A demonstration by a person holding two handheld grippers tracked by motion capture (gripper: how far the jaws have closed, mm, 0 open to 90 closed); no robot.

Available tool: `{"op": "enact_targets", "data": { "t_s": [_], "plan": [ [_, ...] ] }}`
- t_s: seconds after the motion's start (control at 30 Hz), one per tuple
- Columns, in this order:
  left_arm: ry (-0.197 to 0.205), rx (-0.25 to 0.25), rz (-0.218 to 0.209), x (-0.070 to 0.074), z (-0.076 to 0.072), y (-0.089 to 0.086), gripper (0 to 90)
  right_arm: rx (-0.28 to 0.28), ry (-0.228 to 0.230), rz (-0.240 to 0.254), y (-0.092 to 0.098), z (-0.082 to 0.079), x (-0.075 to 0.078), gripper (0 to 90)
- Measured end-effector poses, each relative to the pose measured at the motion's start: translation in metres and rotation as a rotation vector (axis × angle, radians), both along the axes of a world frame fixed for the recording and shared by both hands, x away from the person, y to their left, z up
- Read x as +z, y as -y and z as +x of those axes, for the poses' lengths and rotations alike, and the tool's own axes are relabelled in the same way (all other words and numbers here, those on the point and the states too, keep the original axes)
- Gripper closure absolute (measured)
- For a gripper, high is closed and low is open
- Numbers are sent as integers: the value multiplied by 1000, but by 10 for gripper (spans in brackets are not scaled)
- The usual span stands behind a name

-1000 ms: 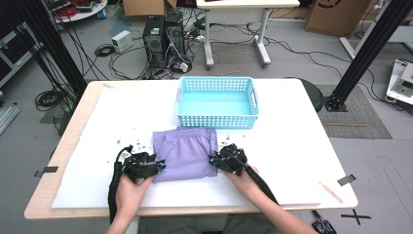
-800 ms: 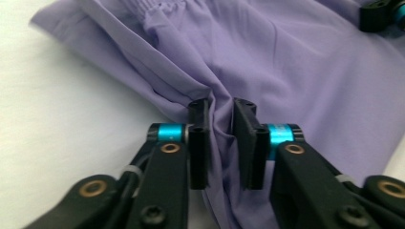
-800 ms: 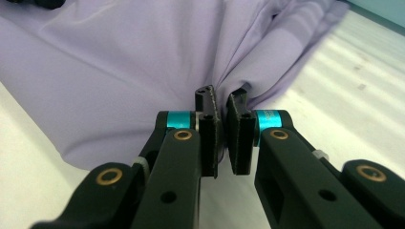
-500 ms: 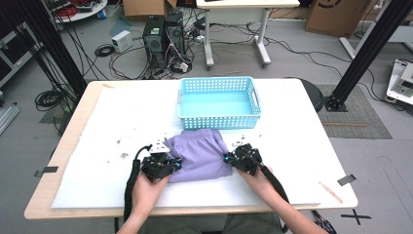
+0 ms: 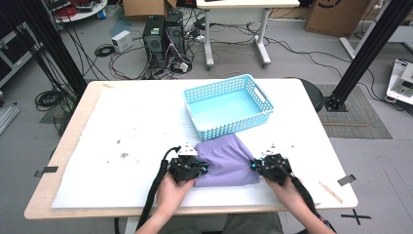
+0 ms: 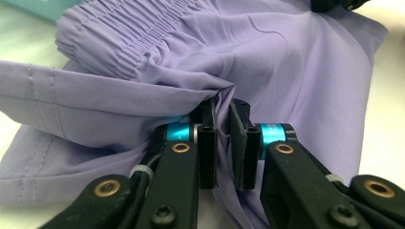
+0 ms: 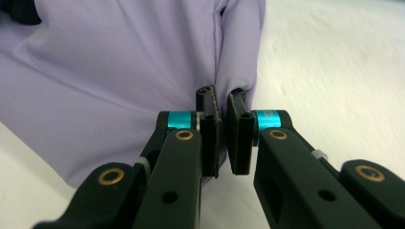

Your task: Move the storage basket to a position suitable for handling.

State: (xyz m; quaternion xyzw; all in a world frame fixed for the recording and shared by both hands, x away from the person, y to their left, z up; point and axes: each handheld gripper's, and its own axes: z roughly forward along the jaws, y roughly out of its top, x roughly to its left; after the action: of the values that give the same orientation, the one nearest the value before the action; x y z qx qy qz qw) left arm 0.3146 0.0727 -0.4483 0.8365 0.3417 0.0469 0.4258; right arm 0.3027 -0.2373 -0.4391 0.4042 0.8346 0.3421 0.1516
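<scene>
A pair of purple shorts (image 5: pixel 226 161) lies bunched on the white table cover, just in front of a light blue basket (image 5: pixel 229 105). My left gripper (image 5: pixel 199 169) is at the shorts' left edge and my right gripper (image 5: pixel 254 165) at their right edge. In the left gripper view the gripper (image 6: pixel 223 119) is shut on a fold of the purple fabric (image 6: pixel 286 57) below the gathered waistband. In the right gripper view the gripper (image 7: pixel 222 102) is shut on the side edge of the shorts (image 7: pixel 119 71).
The basket stands empty and skewed, its near rim touching the shorts. The white cover (image 5: pixel 122 126) has small dark specks left of centre. A wooden stick (image 5: pixel 330 191) lies near the front right corner. Computers and cables are on the floor beyond the table.
Both hands have moved right with the shorts held between them. The shorts now sit further right and more bunched. The basket has turned, with its right end further back.
</scene>
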Motion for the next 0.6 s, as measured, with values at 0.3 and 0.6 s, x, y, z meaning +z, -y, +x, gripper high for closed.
{"op": "enact_targets", "data": {
  "t_s": [0.3, 0.6],
  "plan": [
    [-60, -72, -35, -1, -16, 5, 825, -18, -5, 40, 27, -36, -3, 857],
    [-76, -58, -47, 0, -31, -14, 826, 8, -19, 47, 14, -46, -6, 856]
  ]
}}
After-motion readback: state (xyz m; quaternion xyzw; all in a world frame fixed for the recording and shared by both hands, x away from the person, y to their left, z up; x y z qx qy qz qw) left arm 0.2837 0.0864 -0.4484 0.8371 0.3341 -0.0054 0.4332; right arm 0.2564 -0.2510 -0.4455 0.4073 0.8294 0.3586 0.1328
